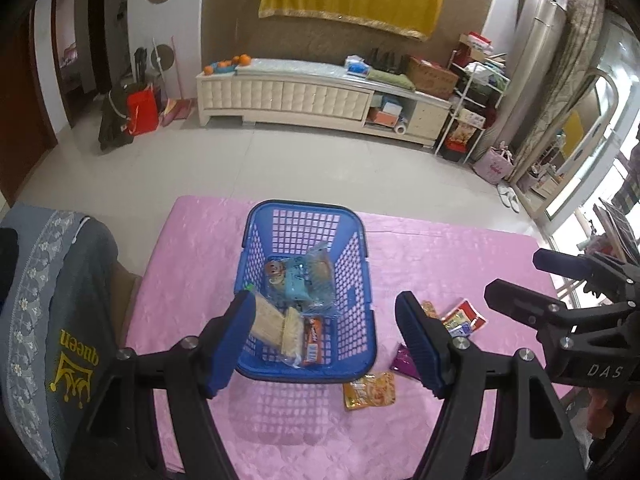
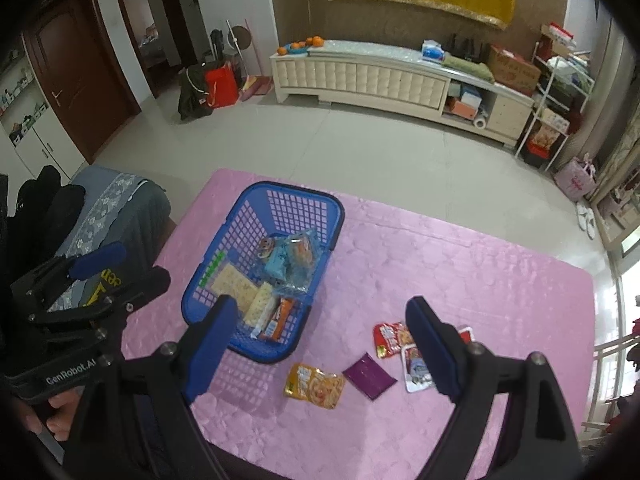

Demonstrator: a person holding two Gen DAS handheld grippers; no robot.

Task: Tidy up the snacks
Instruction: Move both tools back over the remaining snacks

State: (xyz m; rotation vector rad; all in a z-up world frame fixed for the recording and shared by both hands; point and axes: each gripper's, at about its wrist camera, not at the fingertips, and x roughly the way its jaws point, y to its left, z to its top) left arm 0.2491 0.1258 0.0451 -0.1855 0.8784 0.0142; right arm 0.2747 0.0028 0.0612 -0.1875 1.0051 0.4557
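Inspection of the counter [image 2: 480, 280], which is covered in a pink cloth: a blue basket [image 2: 280, 200] stands at its left-centre and already holds several snacks, among them cracker packs [image 2: 240, 292], an orange-brown bar [image 2: 280, 318] and a light blue bag [image 2: 280, 262]. Four packets lie loose on the cloth to the right of the basket: a yellow packet [image 2: 314, 386] just beside its near corner, a purple sachet [image 2: 370, 376], a red packet [image 2: 390, 338] and a white-and-red packet [image 2: 416, 368] partly hidden behind the right tongs.

Left tongs [image 1: 324, 344]: spread, nothing between the pads, hovering above the near end of the basket. Right tongs [image 2: 320, 348]: spread, empty, hovering above the loose packets.

Handling assessment (judged from appearance only): the loose packets look like thin, light foil or film pouches, flat and limp, likely slippery. Lying flush on the cloth, they offer little edge to catch. The crimped seam at a short end seems the best hold; a pinch across the middle risks crushing the contents or letting the film slide out. The soft cloth may bunch under the pads, so a shallow, slanted approach appears advisable. The yellow packet, lying clear of the others, seems the easiest first pick.
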